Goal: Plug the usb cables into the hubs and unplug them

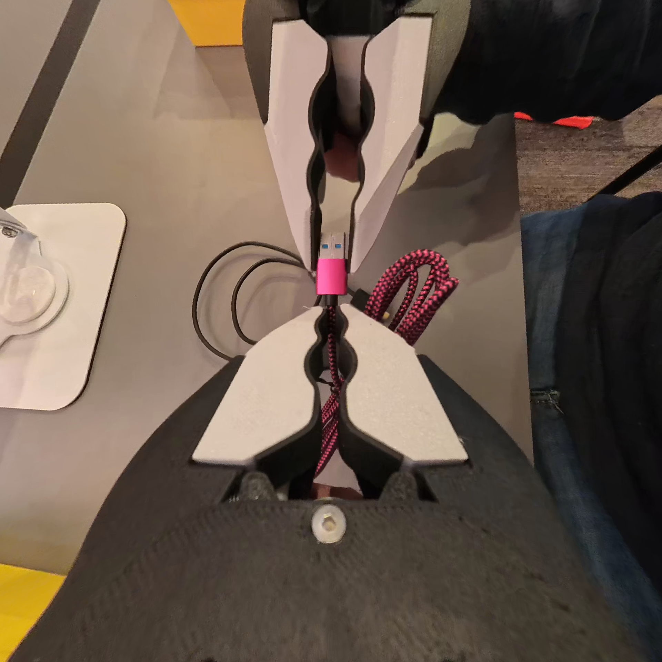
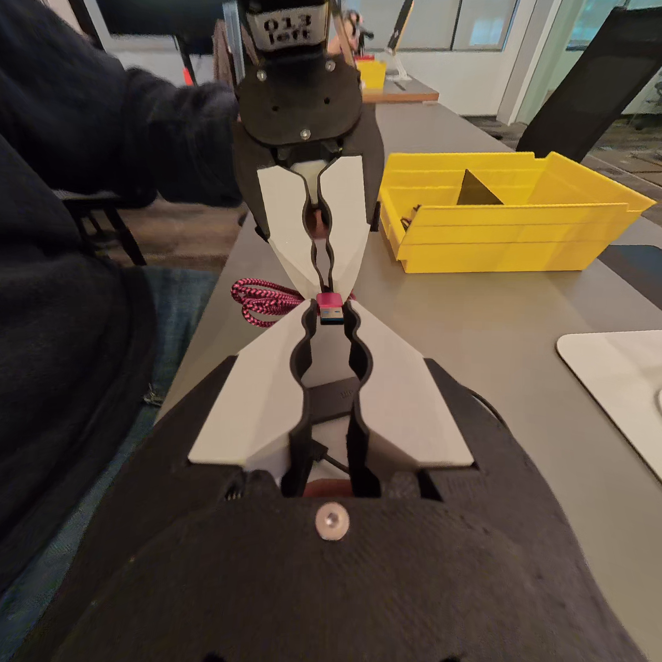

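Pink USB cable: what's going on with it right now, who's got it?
The left gripper is shut on the braided pink cable just behind its pink USB plug, holding it above the grey table. The right gripper faces it with its fingers on either side of the plug's metal tip, not clearly clamped. The plug is in no hub; a black hub lies under the right gripper.

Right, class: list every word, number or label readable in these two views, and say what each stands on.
Pale label, dark characters, on the left gripper's black body, right wrist view: legible, but I won't copy it.
Tiny raised marking on the black hub: too small to read.
Left wrist view: no writing.
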Demonstrator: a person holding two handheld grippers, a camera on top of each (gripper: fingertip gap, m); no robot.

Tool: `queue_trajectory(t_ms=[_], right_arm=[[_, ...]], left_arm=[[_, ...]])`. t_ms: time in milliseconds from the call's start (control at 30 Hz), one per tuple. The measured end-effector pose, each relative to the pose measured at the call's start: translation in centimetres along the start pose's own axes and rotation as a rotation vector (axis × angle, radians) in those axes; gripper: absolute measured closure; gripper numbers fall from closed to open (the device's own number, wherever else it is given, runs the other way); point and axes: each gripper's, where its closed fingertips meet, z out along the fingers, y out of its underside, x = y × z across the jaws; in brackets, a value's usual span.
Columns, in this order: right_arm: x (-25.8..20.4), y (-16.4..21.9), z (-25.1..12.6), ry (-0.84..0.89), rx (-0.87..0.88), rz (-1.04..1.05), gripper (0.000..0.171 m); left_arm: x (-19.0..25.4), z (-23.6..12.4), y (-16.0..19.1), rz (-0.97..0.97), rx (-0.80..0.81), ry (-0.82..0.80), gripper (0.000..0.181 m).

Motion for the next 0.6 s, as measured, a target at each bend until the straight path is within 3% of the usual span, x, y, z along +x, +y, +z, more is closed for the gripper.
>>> queue_trajectory(t_ms=[133,267,400,600], right_arm=[[0.2,-0.9,-0.6,-0.036,0.129,0.084,0.158],[0.1,-0.7,-0.5,-0.047,0.172,0.112,0.158],[-0.1,-1.0,-0.5,-0.067,0.212,0.135,0.159],[-0.3,-1.4,0.4,-0.074,0.196,0.107,0.159]], left_arm=[[-0.1,-0.5,-1.3,-0.039,0.126,0.016,0.178],[-0.2,-1.3,-1.2,-0.193,0.307,0.077,0.161],[-0.5,-2.2,-1.5,-0.213,0.406,0.051,0.143],[0.6,0.0,-0.8,-0.205,0.377,0.099,0.138]])
